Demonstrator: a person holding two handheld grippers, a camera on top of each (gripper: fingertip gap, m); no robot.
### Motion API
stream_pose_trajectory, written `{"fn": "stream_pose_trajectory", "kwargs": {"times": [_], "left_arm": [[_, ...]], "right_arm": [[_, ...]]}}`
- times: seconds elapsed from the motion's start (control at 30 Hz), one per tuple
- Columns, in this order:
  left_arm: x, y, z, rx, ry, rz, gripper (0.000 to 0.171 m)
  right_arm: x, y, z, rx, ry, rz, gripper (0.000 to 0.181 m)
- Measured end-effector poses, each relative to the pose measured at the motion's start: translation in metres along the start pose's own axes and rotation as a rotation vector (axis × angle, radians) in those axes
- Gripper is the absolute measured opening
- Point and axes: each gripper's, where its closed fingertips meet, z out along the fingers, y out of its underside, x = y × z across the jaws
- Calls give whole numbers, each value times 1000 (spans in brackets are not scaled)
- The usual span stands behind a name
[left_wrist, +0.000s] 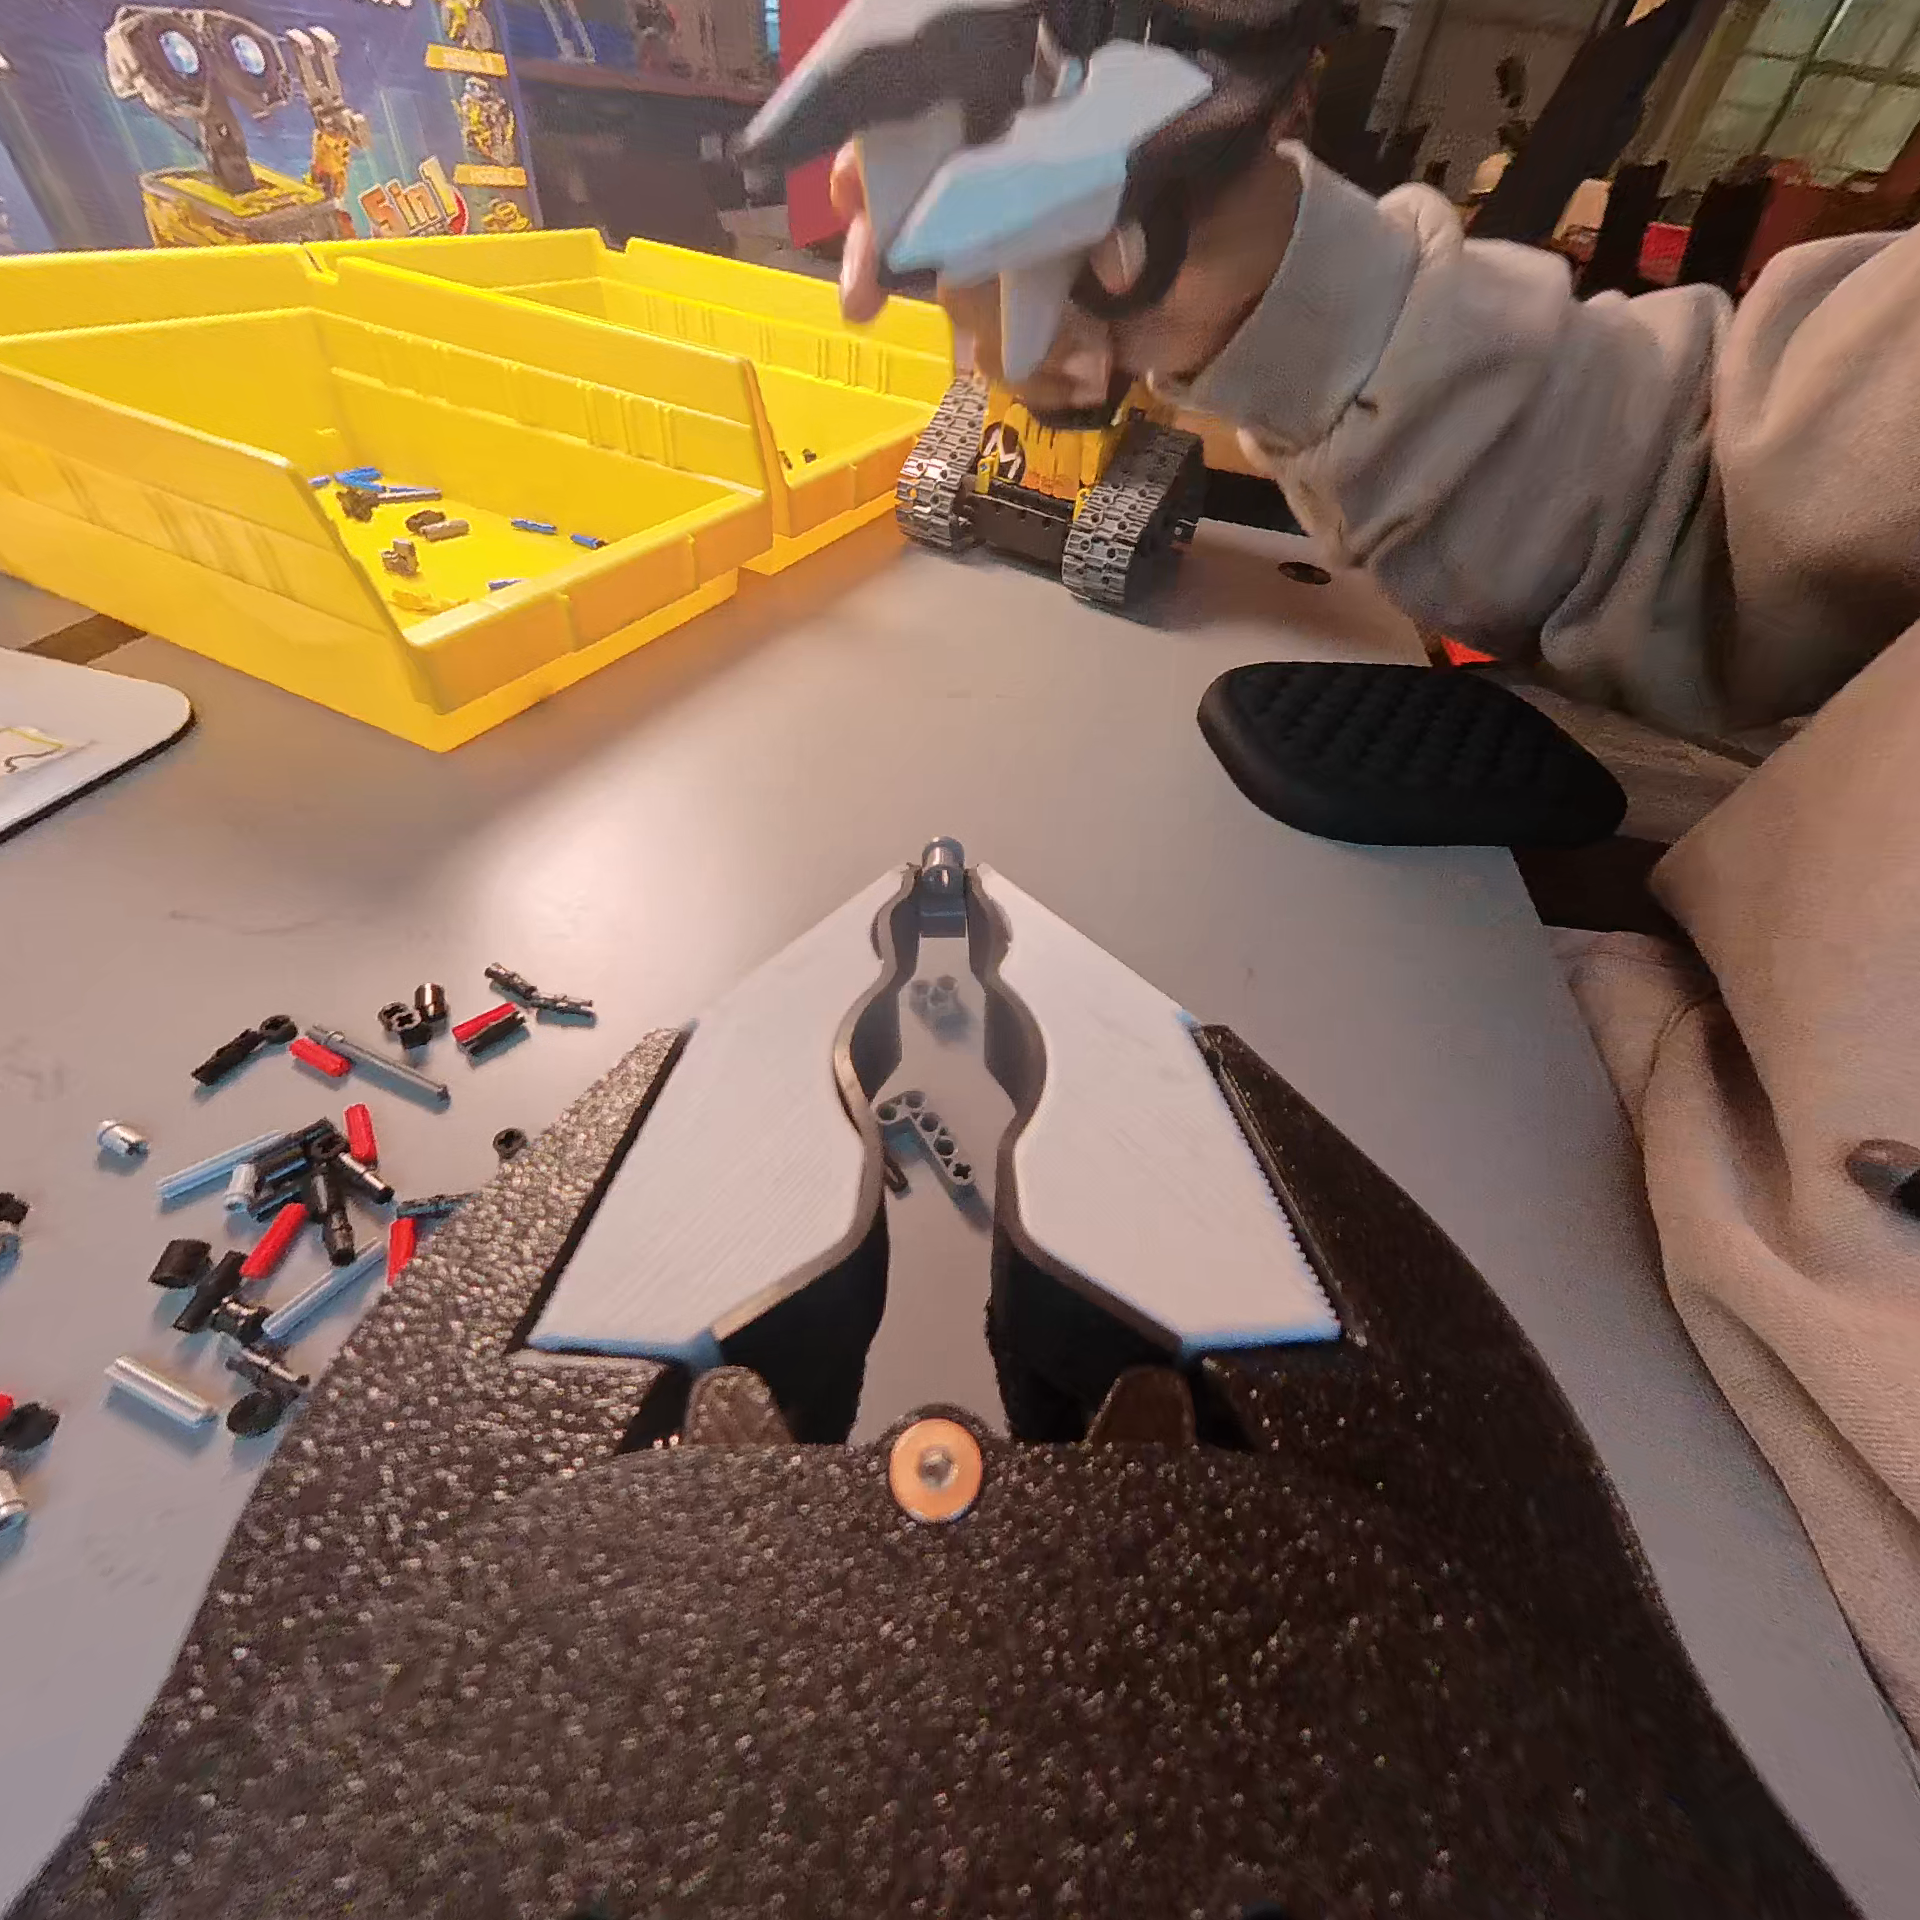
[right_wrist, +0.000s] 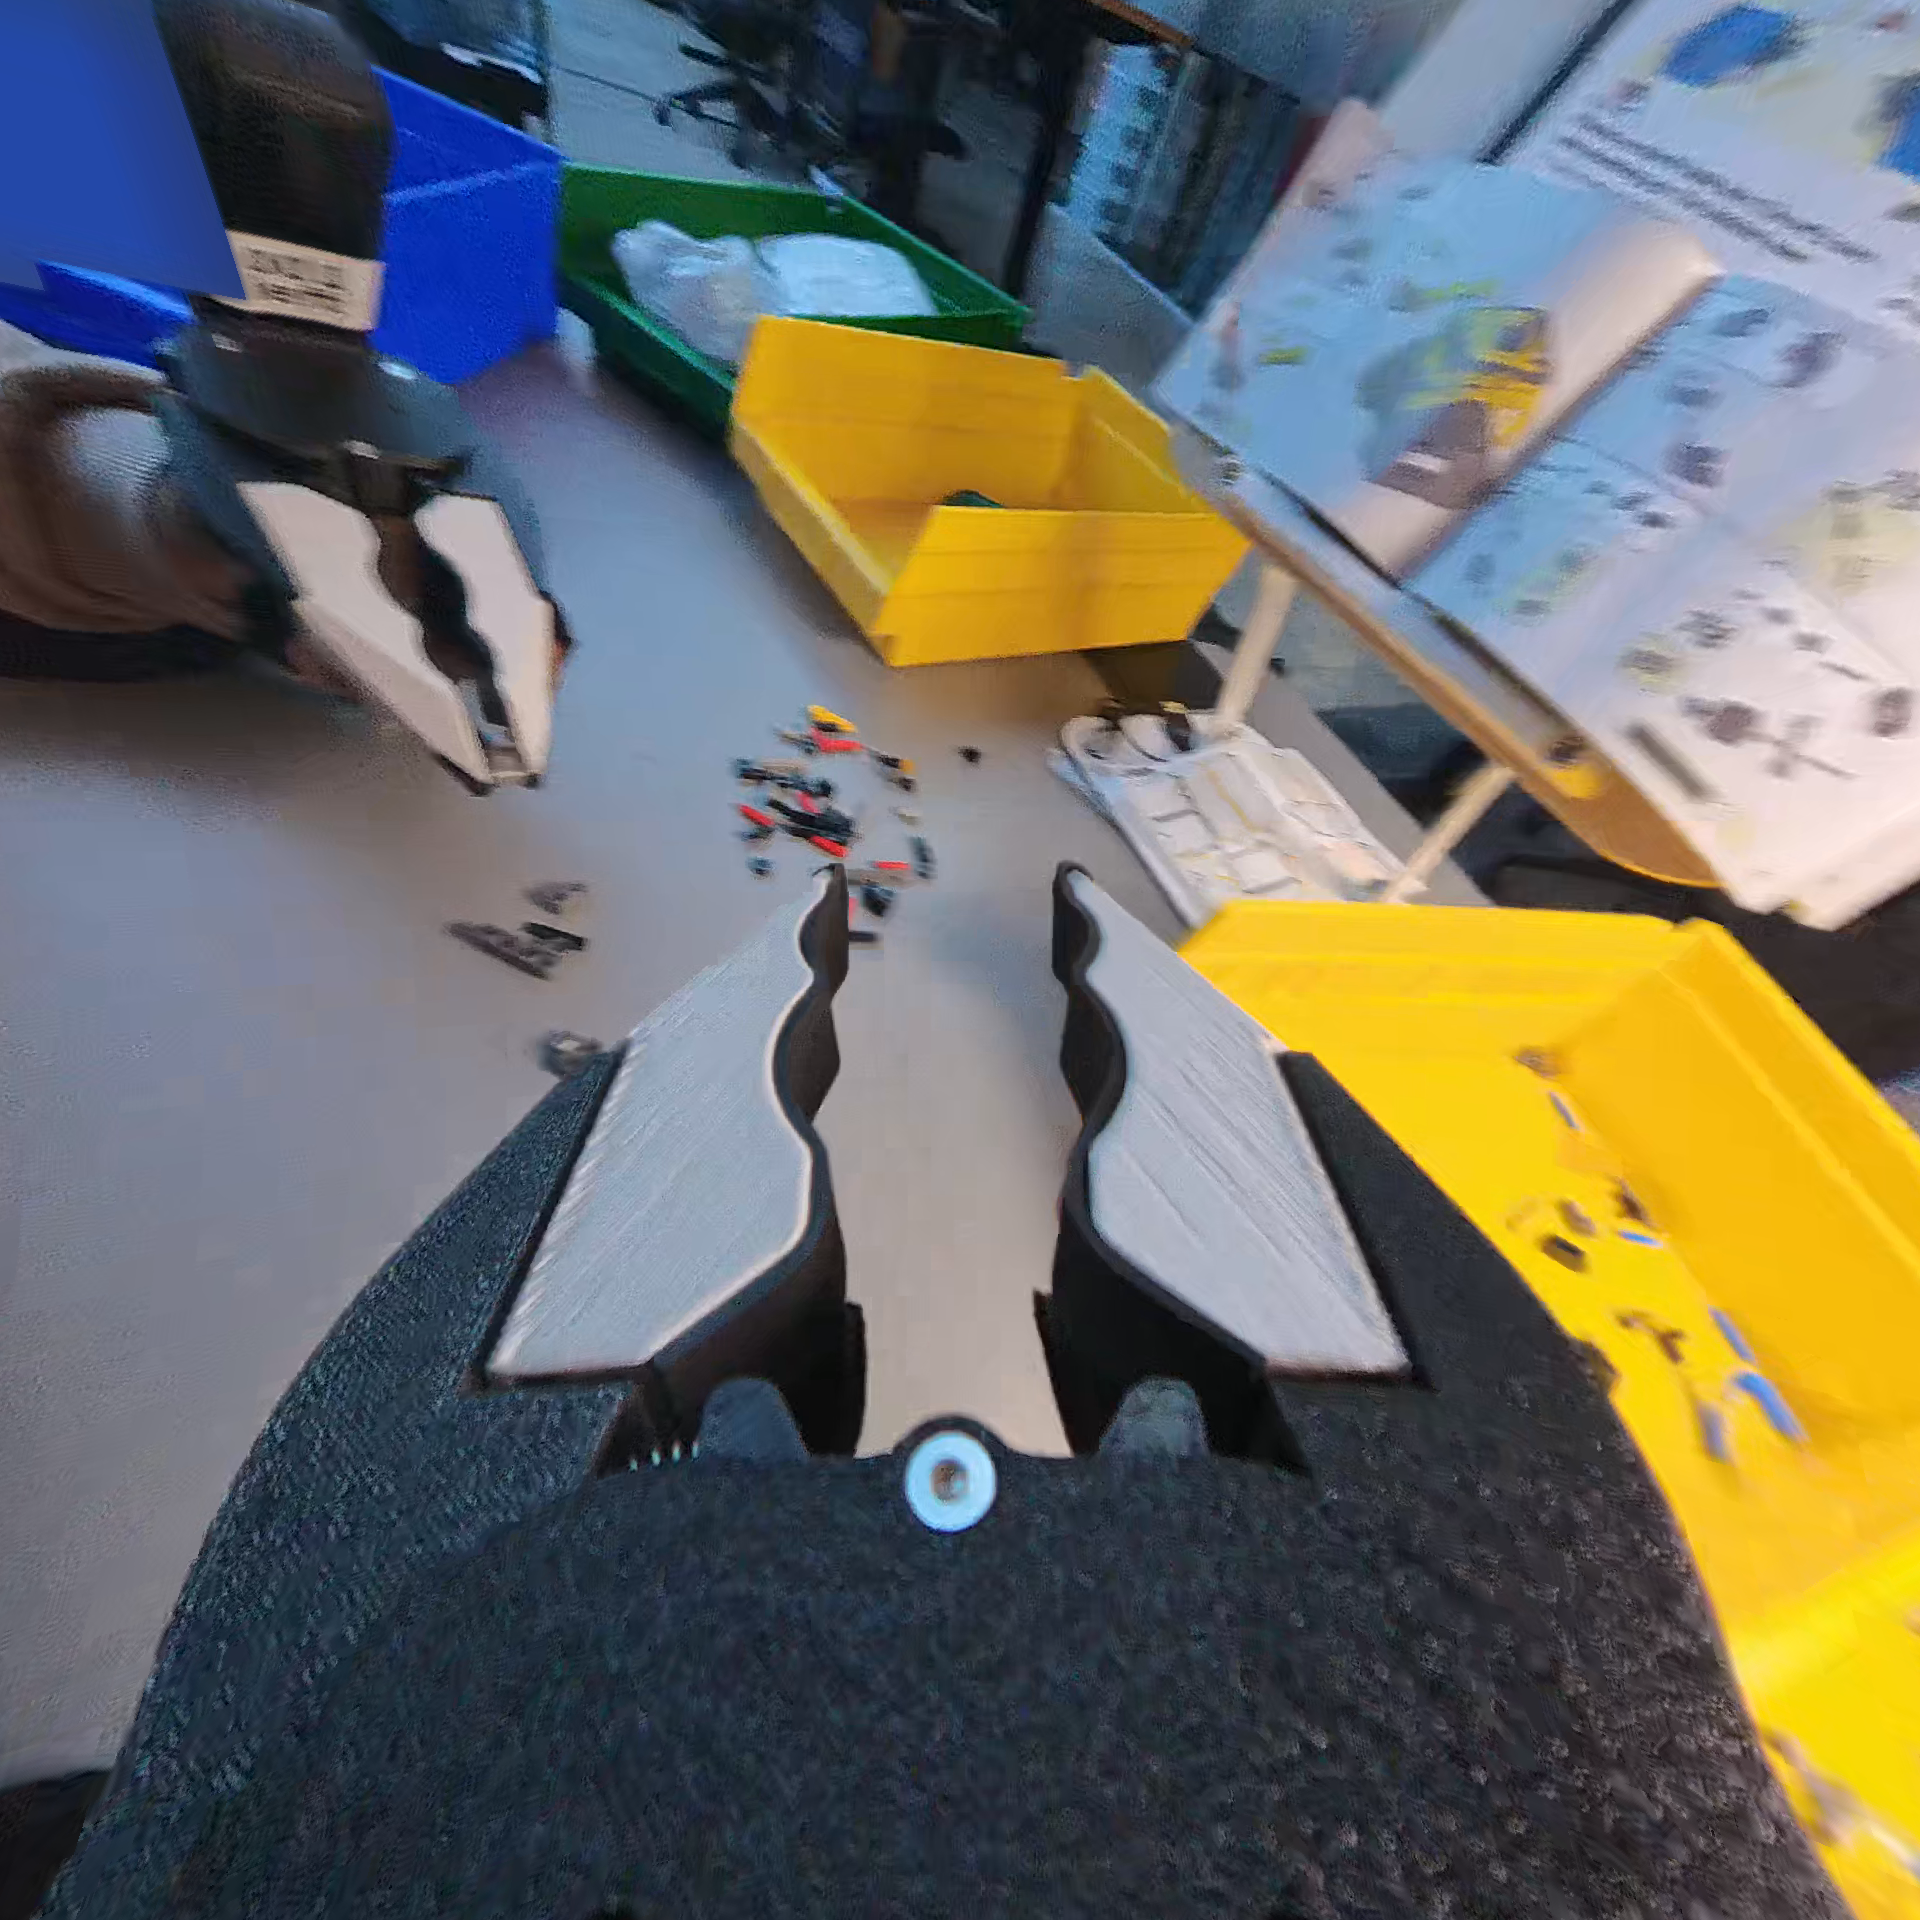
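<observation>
My left gripper (left_wrist: 943, 889) is shut on a small dark blue-grey connector piece (left_wrist: 943, 858) and holds it just above the grey table (left_wrist: 831, 748). Below its fingers, a grey L-shaped beam (left_wrist: 928, 1127) and a small grey piece (left_wrist: 940, 1000) lie on the table. My right gripper (right_wrist: 951, 883) is open and empty, raised above the table; it shows blurred in the left wrist view (left_wrist: 987, 208), above a yellow tracked robot model (left_wrist: 1049, 488). Loose red, black and grey pieces (left_wrist: 312, 1143) lie left of the left gripper, also seen in the right wrist view (right_wrist: 821, 810). The left gripper (right_wrist: 499, 758) shows there too.
Yellow bins (left_wrist: 582, 582) with small parts stand at the back left, before a toy box (left_wrist: 260, 125). A black chair armrest (left_wrist: 1403, 753) is at the right. The right wrist view shows a yellow bin (right_wrist: 1455, 997), another (right_wrist: 1039, 582), a green bin (right_wrist: 644, 208), a blue bin (right_wrist: 468, 229), an instruction booklet on a stand (right_wrist: 1558, 468) and white plastic bags (right_wrist: 1226, 821). The gap from one gripper's tips to the other's is roughly 15 centimetres.
</observation>
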Motion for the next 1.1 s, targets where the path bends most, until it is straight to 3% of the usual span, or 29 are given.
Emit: {"fn": "stream_pose_trajectory", "kwargs": {"times": [0.13,0.23,0.47,0.6,0.7,0.83,0.9,0.97,1.03,1.1], "left_arm": [[12,-7,-2,29,32,63,8],[13,-9,-3,25,0,136,8],[5,-7,-2,-52,-209,499,8],[5,-8,-2,-81,-317,743,8],[5,-7,1,-95,-349,818,8],[6,-4,4,-108,-357,870,8],[4,-5,3,-105,-376,884,8],[-1,-6,1,-91,-363,801,21],[-2,-6,-3,-60,-283,606,32],[0,-11,-7,0,-170,385,30]], "right_arm": [[-97,-8,39,123,-256,58,23],[-135,-10,57,169,-369,112,18],[-143,1,70,169,-404,255,18],[-138,-2,71,197,-469,501,27],[-139,-5,74,211,-542,683,35],[-149,2,83,148,-541,692,30],[-149,1,84,160,-544,704,23],[-149,-2,80,176,-561,677,13],[-141,-4,75,208,-526,620,13],[-132,-8,67,267,-453,490,13]]}}
